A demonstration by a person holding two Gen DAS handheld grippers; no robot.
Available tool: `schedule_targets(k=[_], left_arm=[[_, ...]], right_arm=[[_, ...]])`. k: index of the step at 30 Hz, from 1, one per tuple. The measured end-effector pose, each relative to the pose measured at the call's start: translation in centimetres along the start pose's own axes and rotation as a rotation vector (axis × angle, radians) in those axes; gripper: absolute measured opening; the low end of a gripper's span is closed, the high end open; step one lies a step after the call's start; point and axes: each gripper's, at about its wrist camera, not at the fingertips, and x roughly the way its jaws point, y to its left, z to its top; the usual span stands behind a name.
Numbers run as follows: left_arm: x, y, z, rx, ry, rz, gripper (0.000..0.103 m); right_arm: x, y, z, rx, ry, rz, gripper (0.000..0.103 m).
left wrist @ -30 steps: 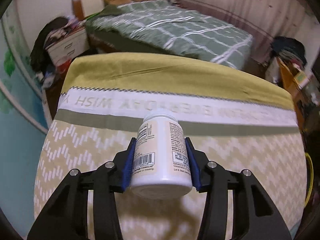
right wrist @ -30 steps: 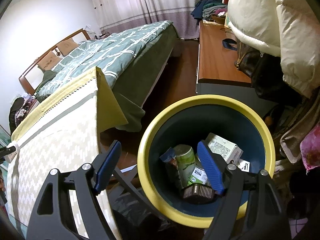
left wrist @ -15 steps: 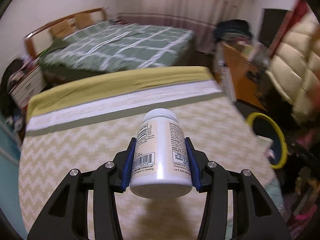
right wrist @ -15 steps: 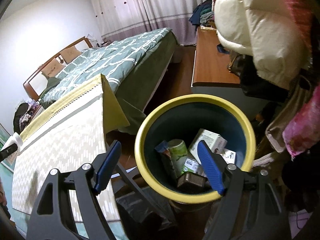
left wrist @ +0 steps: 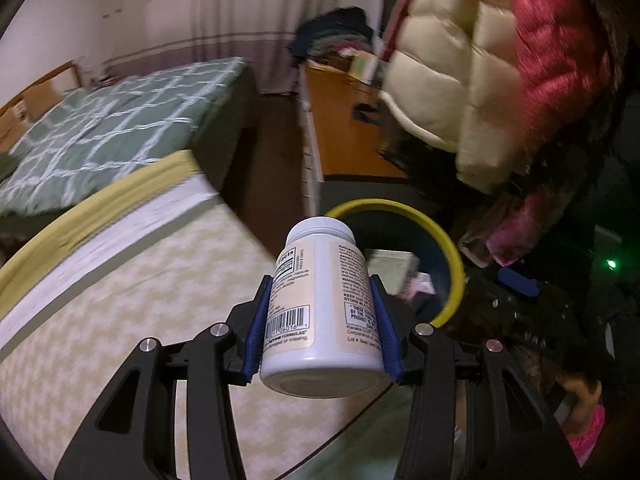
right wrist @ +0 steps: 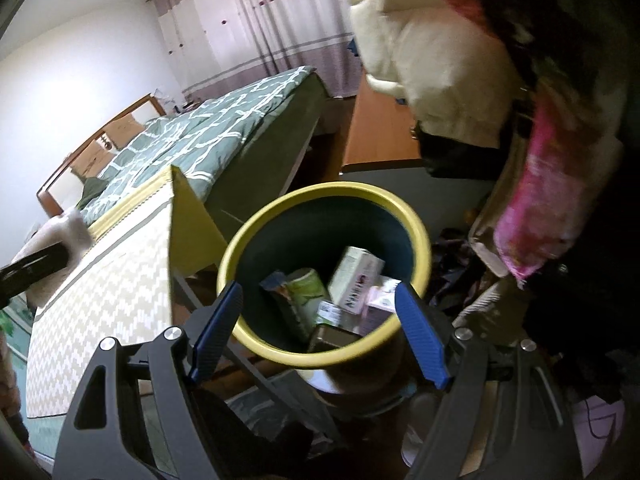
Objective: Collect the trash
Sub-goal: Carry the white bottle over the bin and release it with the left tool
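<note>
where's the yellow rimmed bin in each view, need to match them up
Left wrist view: the yellow-rimmed bin sits right of centre, partly hidden behind the white bottle.
Right wrist view: the bin fills the centre, trash inside.
Shared landmark: the green checked bed, upper left in both.

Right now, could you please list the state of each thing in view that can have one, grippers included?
left gripper: shut on the white bottle.
white bottle: capped, held lying along the fingers, cap pointing forward.
right gripper: open, nothing between its fingers.
yellow-rimmed bin: upright, lidless, holding boxes and other packaging.
bed: covered by a green patterned quilt.
curtains: drawn shut.
</note>
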Motion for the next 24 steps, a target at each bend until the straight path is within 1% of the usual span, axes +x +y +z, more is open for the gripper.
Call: schedule_targets(k=[2, 6, 7, 8, 11, 17, 18, 19, 20, 21, 22, 24], left_arm=[[2.3, -1.6, 0.9, 0.017, 0.031, -0.032, 0.047], [6.7, -4.0, 1.9, 0.041, 0.085, -0.045, 0.047], [8.0, -4.8, 2.1, 0.049, 0.102, -0.039, 0.047], [8.5, -4.6, 1.9, 0.053, 0.11, -0.037, 0.047], [11.2, -5.7, 2.0, 0.071, 0.14, -0.03, 0.047], [15.2, -7.2, 2.7, 0.076, 0.171, -0.007, 0.047], [15.7, -7.3, 2.9, 0.074, 0.17, -0.002, 0.05], [16.2, -7.4, 3.1, 0.075, 0.169, 0.012, 0.059], [16.4, -7.3, 3.2, 0.076, 0.166, 0.024, 0.08], [16.4, -7.3, 3.3, 0.072, 0.146, 0.043, 0.086], [16.0, -7.2, 3.2, 0.064, 0.131, 0.053, 0.086], [14.7, -6.6, 3.2, 0.05, 0.117, 0.036, 0.086]], right_arm=[[-0.3, -0.8, -0.2, 0.005, -0.002, -0.008, 0.074], [-0.7, -2.2, -0.5, 0.02, -0.008, -0.022, 0.074], [-0.7, -2.4, -0.6, 0.023, -0.008, -0.024, 0.074], [-0.8, -2.9, -0.7, 0.027, -0.007, -0.026, 0.074], [-0.7, -3.8, -0.8, 0.041, -0.004, -0.028, 0.074], [-0.5, -4.6, -0.9, 0.059, 0.001, -0.034, 0.074], [-0.4, -4.6, -0.9, 0.06, 0.002, -0.036, 0.074], [-0.4, -4.7, -0.9, 0.061, 0.003, -0.039, 0.074], [-0.4, -4.5, -0.9, 0.06, 0.004, -0.041, 0.074], [-0.4, -4.4, -0.9, 0.059, 0.006, -0.042, 0.074], [-0.4, -4.3, -0.9, 0.056, 0.007, -0.041, 0.074], [-0.7, -3.9, -0.9, 0.043, 0.009, -0.037, 0.074]])
